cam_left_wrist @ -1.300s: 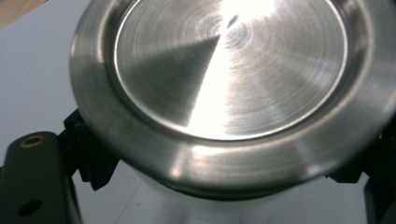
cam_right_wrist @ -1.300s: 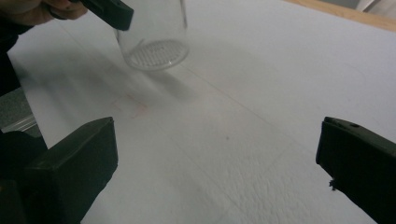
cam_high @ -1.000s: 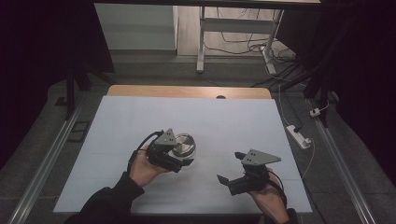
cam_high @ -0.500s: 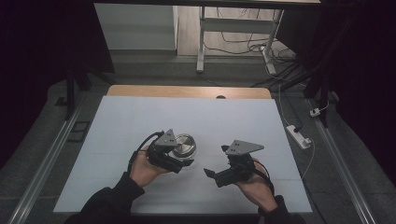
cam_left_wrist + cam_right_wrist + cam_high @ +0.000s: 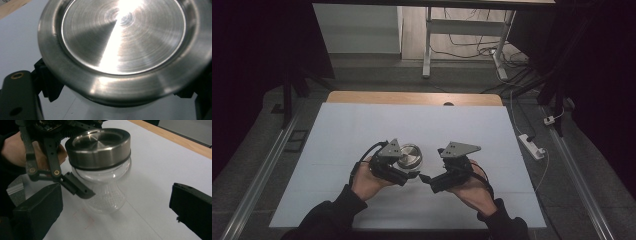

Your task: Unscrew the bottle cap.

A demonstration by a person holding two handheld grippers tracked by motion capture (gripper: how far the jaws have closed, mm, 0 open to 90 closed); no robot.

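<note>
A clear glass jar [image 5: 106,195] with a brushed steel lid [image 5: 408,155] stands upright on the white table top [image 5: 362,130]. My left gripper [image 5: 411,174] comes in from the left and is shut on the jar's narrow glass waist, just under the lid [image 5: 122,37]. One of its black fingers [image 5: 77,187] presses on the glass. My right gripper [image 5: 426,181] hovers close to the jar's right side, pointing at it. It is open with wide-set jaws [image 5: 115,195]; the jar stands ahead of them, apart from both pads.
A wooden strip [image 5: 412,97] borders the table's far edge. A white power strip [image 5: 532,146] and cables lie on the floor to the right, and a desk frame [image 5: 427,45] stands beyond the table. Thin red marks [image 5: 85,220] are drawn beside the jar's base.
My right gripper has moved left from the table's front right to just beside the jar. The left gripper and the jar have kept still.
</note>
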